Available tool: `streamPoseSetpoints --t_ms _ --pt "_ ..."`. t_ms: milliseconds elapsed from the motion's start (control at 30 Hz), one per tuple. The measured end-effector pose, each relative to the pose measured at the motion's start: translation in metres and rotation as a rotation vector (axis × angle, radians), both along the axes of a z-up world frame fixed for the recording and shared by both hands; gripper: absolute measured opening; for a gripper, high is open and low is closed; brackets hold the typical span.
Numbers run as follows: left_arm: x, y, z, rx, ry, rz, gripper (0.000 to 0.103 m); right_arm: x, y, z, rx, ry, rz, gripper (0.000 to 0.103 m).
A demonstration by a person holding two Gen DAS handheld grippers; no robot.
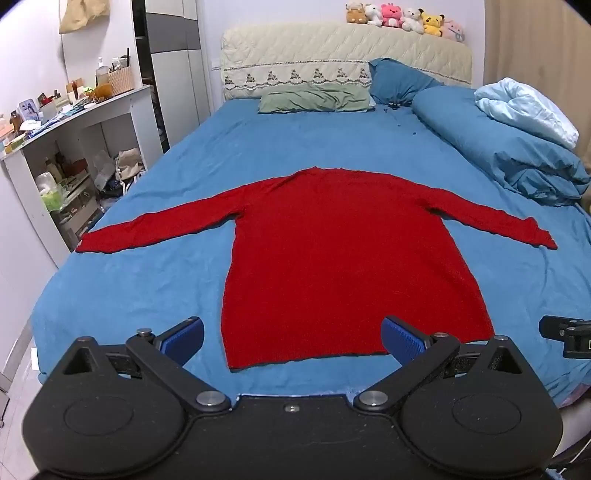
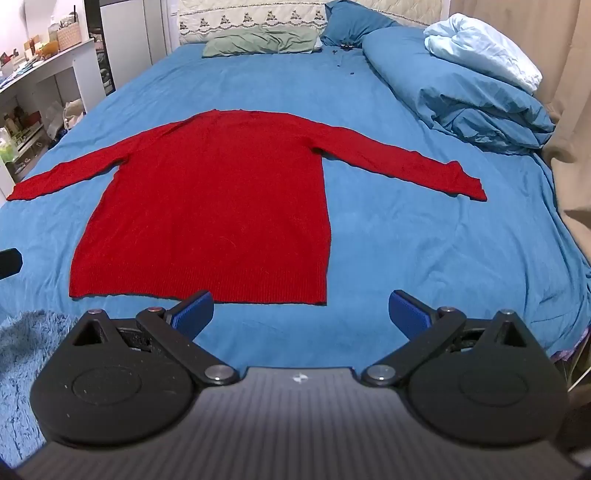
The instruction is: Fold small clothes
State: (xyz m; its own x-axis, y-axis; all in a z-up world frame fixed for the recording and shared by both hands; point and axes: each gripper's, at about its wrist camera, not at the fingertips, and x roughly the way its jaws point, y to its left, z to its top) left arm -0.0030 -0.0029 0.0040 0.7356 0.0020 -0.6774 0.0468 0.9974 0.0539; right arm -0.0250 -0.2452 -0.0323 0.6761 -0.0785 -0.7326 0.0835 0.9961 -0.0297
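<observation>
- One red sweater lies flat on the blue bed, both sleeves spread.
- Left gripper and right gripper: two, fingers wide apart, empty, near the sweater's hem.
- Six plush toys sit beyond the sweater.

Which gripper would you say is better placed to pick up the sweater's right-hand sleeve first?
Right, probably. The right gripper hovers open by the hem's right corner, on the side of that sleeve; the left gripper faces the hem's left part.

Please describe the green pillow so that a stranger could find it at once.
Look at the bed's quilted cream headboard. Directly below it, flat on the blue sheet, lies the green pillow. Its neighbour, the blue pillow, stands propped; only this one is pale green.
</observation>
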Motion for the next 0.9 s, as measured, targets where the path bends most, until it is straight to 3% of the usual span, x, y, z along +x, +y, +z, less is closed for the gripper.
streamPoseSetpoints --t_ms 900 --pt "0.0016 0.0004 -0.0006 0.004 0.009 0.001 0.103 0.001 0.0031 0.0035 -0.002 -0.004 0.0 0.103"
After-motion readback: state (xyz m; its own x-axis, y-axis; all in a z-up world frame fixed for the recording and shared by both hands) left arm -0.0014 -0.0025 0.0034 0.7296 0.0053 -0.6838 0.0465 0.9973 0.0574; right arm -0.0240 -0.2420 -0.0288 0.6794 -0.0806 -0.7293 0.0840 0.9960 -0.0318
